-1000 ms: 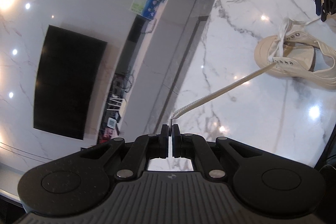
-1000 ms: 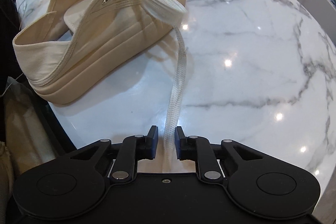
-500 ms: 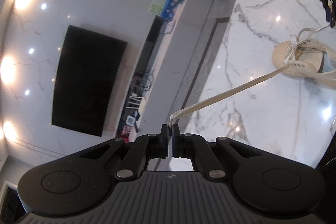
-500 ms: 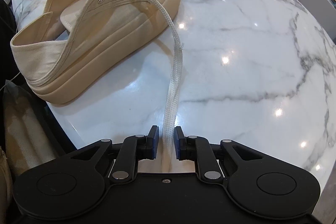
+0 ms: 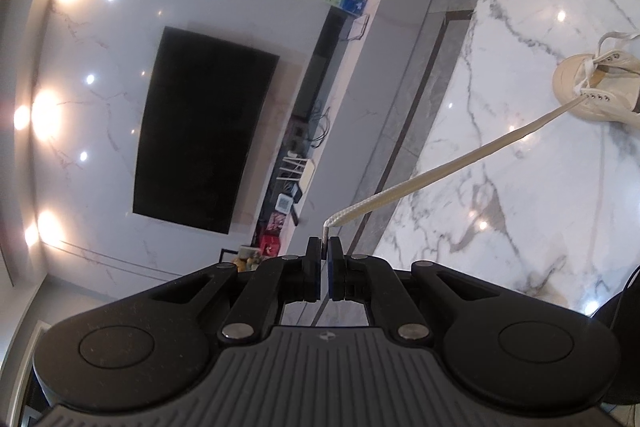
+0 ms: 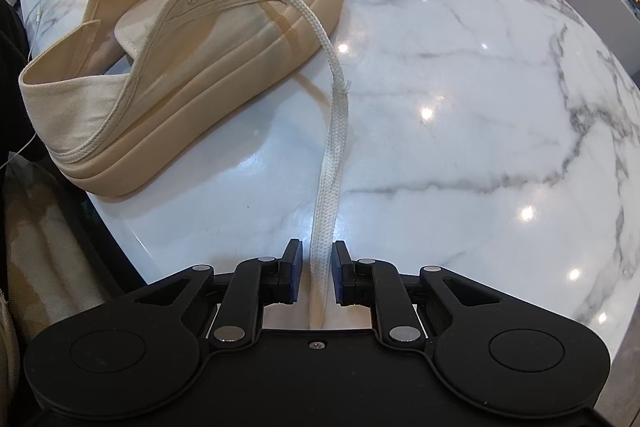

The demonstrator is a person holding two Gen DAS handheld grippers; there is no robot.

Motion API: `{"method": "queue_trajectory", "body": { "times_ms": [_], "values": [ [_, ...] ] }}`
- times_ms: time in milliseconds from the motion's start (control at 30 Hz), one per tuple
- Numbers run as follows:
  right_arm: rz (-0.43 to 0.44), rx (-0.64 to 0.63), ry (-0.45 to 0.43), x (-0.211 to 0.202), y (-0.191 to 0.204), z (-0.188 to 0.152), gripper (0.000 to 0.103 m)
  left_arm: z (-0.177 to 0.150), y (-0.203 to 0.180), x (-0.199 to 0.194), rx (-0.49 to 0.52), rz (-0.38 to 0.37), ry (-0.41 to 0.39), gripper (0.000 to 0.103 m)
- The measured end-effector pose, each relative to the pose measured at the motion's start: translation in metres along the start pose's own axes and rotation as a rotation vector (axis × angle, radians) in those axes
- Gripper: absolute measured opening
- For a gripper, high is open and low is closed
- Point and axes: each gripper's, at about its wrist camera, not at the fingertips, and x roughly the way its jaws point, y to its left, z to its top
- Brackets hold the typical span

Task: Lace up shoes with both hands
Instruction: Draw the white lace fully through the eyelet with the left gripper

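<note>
Shoe (image 6: 168,67), cream canvas with a thick sole, lies on the marbled surface (image 6: 480,107); only the right wrist view shows it whole, the left cutting off its heel. White lace (image 5: 460,163) runs taut from an eyelet to the left gripper (image 5: 325,259), fingers (image 5: 314,267) clamped on its tip. Right gripper (image 6: 315,275) stands slightly parted, lace passing between without visible contact.
</note>
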Motion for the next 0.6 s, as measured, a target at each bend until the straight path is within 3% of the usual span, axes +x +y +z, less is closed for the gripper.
{"method": "queue_trajectory", "body": {
  "times_ms": [333,600],
  "values": [
    [0.002,0.008,0.0,0.001,0.001,0.001,0.014,-0.002,0.003,0.0,-0.001,0.028,0.013,0.002],
    [0.003,0.012,0.0,0.001,0.002,0.001,0.014,-0.002,-0.012,0.008,0.006,-0.026,0.005,0.002]
  ]
}}
